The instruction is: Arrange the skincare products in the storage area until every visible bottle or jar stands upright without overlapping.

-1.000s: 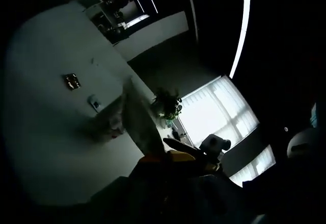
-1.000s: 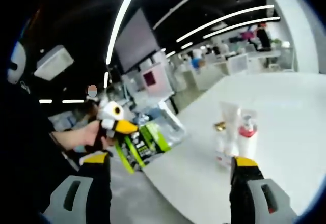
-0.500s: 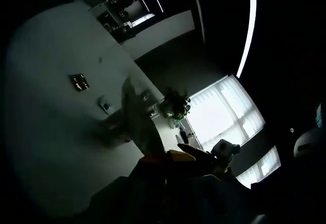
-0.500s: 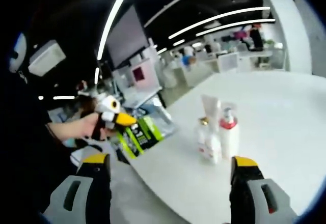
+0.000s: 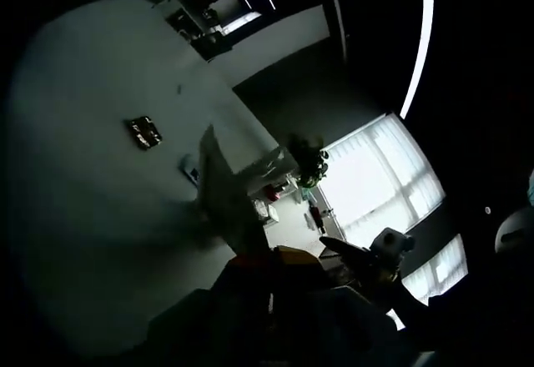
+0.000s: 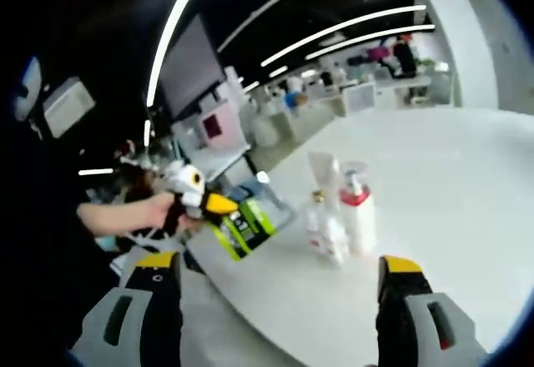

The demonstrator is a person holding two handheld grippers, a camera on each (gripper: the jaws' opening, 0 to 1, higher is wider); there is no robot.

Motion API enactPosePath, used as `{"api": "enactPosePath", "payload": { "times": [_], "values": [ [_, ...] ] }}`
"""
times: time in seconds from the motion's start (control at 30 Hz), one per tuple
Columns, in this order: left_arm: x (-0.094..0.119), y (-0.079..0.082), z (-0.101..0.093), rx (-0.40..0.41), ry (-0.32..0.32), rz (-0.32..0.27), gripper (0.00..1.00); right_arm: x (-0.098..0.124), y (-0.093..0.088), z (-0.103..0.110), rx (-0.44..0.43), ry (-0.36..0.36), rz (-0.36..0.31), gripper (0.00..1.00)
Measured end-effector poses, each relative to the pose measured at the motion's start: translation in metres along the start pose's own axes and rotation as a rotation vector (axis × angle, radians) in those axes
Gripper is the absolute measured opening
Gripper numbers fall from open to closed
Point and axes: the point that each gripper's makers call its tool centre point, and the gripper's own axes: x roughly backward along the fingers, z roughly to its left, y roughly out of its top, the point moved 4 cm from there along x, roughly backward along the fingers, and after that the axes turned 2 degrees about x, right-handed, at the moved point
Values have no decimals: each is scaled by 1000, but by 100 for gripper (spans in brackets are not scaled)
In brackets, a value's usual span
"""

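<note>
Upright, three pale skincare bottles [image 6: 338,217] cluster touching; right jaws gape empty, left jaws' state unclear.

In the left gripper view the left gripper [image 5: 275,258] is dark and blurred, its jaw gap unreadable; ahead of the right gripper [image 6: 279,271], the skincare bottles' [image 6: 338,217] labels blur
</note>
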Motion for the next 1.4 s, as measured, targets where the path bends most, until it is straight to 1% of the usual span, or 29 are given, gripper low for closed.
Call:
{"api": "enactPosePath", "payload": {
  "times": [0.13,0.27,0.37,0.47,0.67,0.83,1.03,1.13,1.33,1.4],
  "values": [
    [-5,1,9,16,6,3,0,-1,0,-2,-5,-3,3,99],
    [-11,1,17,15,14,19,0,-2,0,-3,-9,-9,3,99],
    [-15,3,21,16,14,25,0,-3,0,-3,-8,-9,-2,99],
    [-21,5,23,15,11,30,0,-3,-3,-4,-8,-14,8,99],
    [-32,9,31,10,7,39,0,-4,-7,-8,-30,-25,9,99],
    [-38,7,43,11,36,58,0,-4,-6,-9,-30,-30,7,99],
    [-45,8,50,12,40,72,0,-2,-7,-14,-36,-40,9,99],
    [-47,6,59,18,66,84,0,-2,-8,-17,-41,-44,13,99],
    [-51,0,70,17,106,118,0,-3,-10,-19,-47,-47,15,99],
    [-51,-2,76,21,137,128,0,-3,-10,-19,-50,-48,16,99]
  ]
}}
